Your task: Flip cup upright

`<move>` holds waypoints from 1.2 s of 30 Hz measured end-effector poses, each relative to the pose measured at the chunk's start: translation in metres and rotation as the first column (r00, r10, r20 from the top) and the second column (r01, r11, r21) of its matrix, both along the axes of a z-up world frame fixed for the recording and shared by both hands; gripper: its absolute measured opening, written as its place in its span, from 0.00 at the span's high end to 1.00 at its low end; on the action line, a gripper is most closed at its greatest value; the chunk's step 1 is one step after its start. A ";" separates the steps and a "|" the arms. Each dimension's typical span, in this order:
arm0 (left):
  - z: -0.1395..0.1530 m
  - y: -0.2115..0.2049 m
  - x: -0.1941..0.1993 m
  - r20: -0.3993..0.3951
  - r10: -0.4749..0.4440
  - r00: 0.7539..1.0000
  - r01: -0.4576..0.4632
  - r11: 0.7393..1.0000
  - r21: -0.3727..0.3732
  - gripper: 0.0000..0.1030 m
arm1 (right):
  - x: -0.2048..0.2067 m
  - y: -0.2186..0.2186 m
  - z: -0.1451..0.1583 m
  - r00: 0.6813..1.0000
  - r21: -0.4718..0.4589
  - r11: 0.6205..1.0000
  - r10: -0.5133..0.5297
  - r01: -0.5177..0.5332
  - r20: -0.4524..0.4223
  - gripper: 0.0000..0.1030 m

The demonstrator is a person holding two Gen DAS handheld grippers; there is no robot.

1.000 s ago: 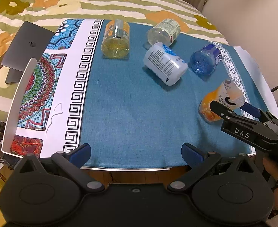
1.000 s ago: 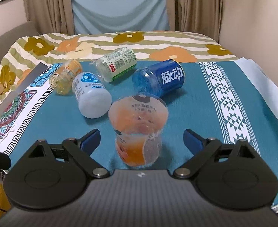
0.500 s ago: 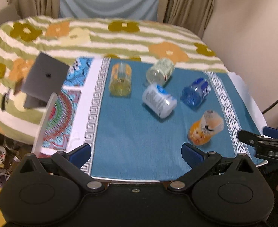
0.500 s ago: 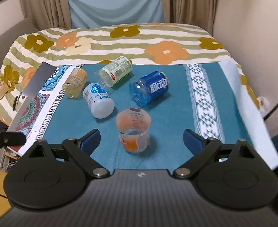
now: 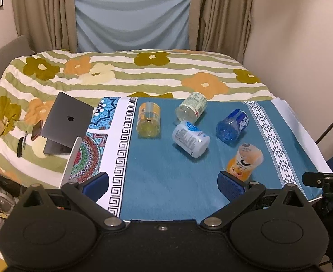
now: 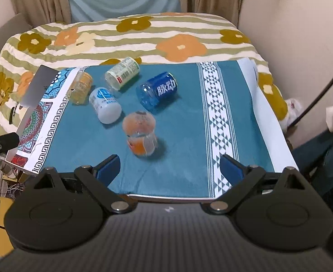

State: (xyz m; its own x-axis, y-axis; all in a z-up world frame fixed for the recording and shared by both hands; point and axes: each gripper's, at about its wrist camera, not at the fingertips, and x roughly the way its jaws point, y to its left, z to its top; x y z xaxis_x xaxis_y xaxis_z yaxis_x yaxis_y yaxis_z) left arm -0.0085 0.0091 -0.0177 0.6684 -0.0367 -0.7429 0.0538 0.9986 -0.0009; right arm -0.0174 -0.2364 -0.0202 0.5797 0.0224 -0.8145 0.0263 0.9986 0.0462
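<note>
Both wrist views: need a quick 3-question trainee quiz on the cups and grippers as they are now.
1. True or false: the orange cup is clamped in the right gripper.
2. How many cups lie on the teal cloth? A) three B) five C) seven
3. Fill in: the cup with the white label, the white cup, lies between the yellow cup and the ____ cup.

Key: 1 false, both the right gripper and the left gripper are open and apart from every cup; 2 B; 3 blue.
</note>
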 end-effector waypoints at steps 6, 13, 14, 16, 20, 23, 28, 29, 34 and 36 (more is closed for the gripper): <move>-0.002 -0.009 -0.005 0.010 -0.019 1.000 0.019 0.999 0.038 0.00 | -0.008 -0.003 -0.004 1.000 0.001 1.000 -0.020 0.020 -0.004 0.00; -0.001 -0.013 -0.008 0.025 -0.026 0.999 0.025 0.998 0.049 0.00 | -0.007 -0.004 -0.002 1.000 -0.004 1.000 -0.019 0.019 0.001 0.00; -0.001 -0.013 -0.007 0.025 -0.026 0.999 0.025 0.998 0.050 0.00 | -0.007 -0.004 -0.002 1.000 -0.004 1.000 -0.020 0.020 0.002 0.00; -0.001 -0.014 -0.007 0.025 -0.027 0.999 0.025 0.998 0.052 0.00 | -0.007 -0.004 -0.002 1.000 -0.005 1.000 -0.019 0.019 0.002 0.00; 0.000 -0.015 -0.006 0.029 -0.031 0.999 0.030 0.998 0.051 0.00 | -0.006 -0.004 -0.001 1.000 -0.003 1.000 -0.019 0.019 0.005 0.00; 0.000 -0.016 -0.005 0.029 -0.033 0.999 0.032 0.998 0.051 0.00 | -0.004 -0.006 0.000 1.000 -0.001 1.000 -0.022 0.022 0.007 0.00; 0.000 -0.017 -0.004 0.025 -0.031 0.999 0.030 0.998 0.050 0.00 | -0.002 -0.006 0.001 1.000 -0.002 1.000 -0.026 0.026 0.009 0.00; 0.000 -0.017 -0.003 0.025 -0.030 0.999 0.029 0.998 0.049 0.00 | -0.002 -0.006 0.001 1.000 -0.002 1.000 -0.025 0.025 0.008 0.00; 0.000 -0.016 -0.003 0.025 -0.027 0.999 0.026 0.998 0.048 0.00 | -0.002 -0.006 0.001 1.000 -0.002 1.000 -0.024 0.024 0.009 0.00; 0.000 -0.016 -0.003 0.025 -0.027 0.999 0.026 0.998 0.049 0.00 | -0.002 -0.006 0.001 1.000 -0.003 1.000 -0.025 0.025 0.009 0.00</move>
